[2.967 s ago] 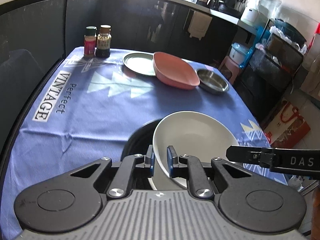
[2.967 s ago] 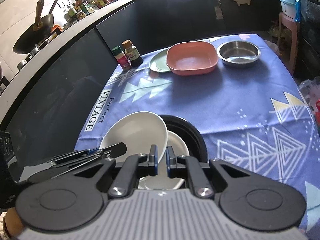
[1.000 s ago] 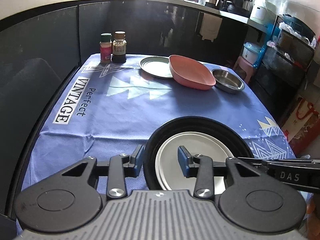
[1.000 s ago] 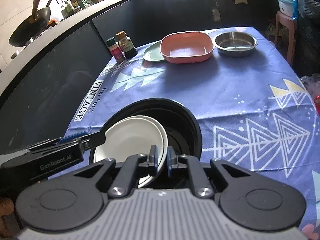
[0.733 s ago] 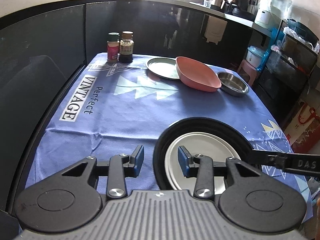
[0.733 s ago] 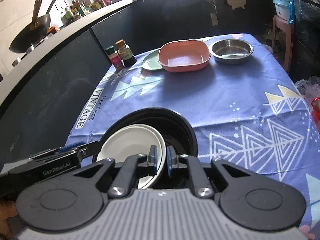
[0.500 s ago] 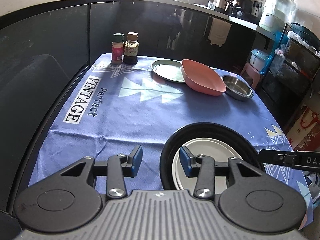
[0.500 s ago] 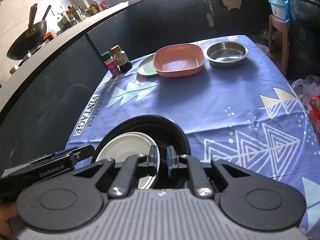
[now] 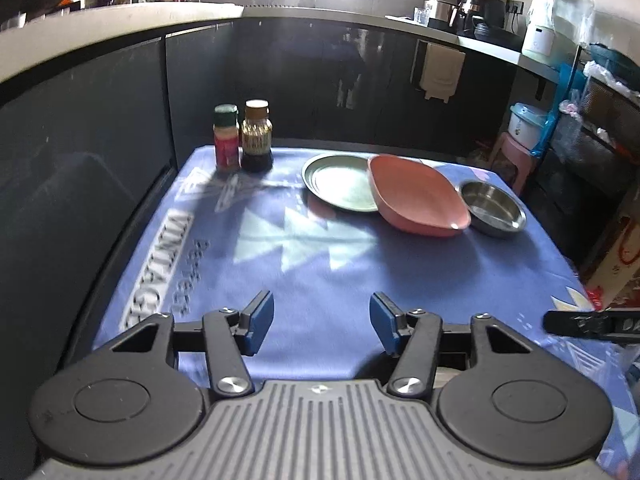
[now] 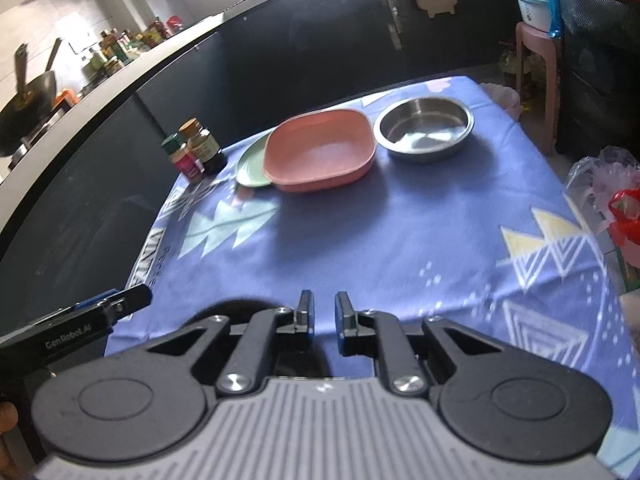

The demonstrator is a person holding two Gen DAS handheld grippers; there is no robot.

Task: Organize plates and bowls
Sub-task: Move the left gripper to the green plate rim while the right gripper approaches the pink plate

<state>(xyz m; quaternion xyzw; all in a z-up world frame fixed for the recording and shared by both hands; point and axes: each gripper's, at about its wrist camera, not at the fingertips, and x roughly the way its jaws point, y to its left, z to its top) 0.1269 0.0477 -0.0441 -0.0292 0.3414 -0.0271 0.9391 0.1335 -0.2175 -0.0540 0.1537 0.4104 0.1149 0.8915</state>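
My left gripper [image 9: 322, 320] hangs over bare blue tablecloth, its jaws opening with nothing between them. My right gripper [image 10: 324, 312] is shut and holds nothing. Just behind the right gripper's linkage only a dark rim of the black dish [image 10: 240, 305] shows; the white plate in it is hidden. At the far end of the table lie a green plate [image 9: 340, 182], a pink square bowl [image 9: 416, 200] partly over it, and a steel bowl [image 9: 492, 208]. The right wrist view shows the same pink bowl [image 10: 320, 152] and steel bowl [image 10: 424, 126].
Two spice bottles [image 9: 240, 138] stand at the far left corner of the blue tablecloth [image 9: 320, 264]. Dark cabinets run along the left and far sides. A pink stool [image 10: 536, 52] and a plastic bag [image 10: 604, 184] are off the table's right edge.
Both grippers moved forward over the table, so the black dish with the white plate slid out of sight beneath them. The left jaws spread wider. The plate rim is no longer between the right fingers.
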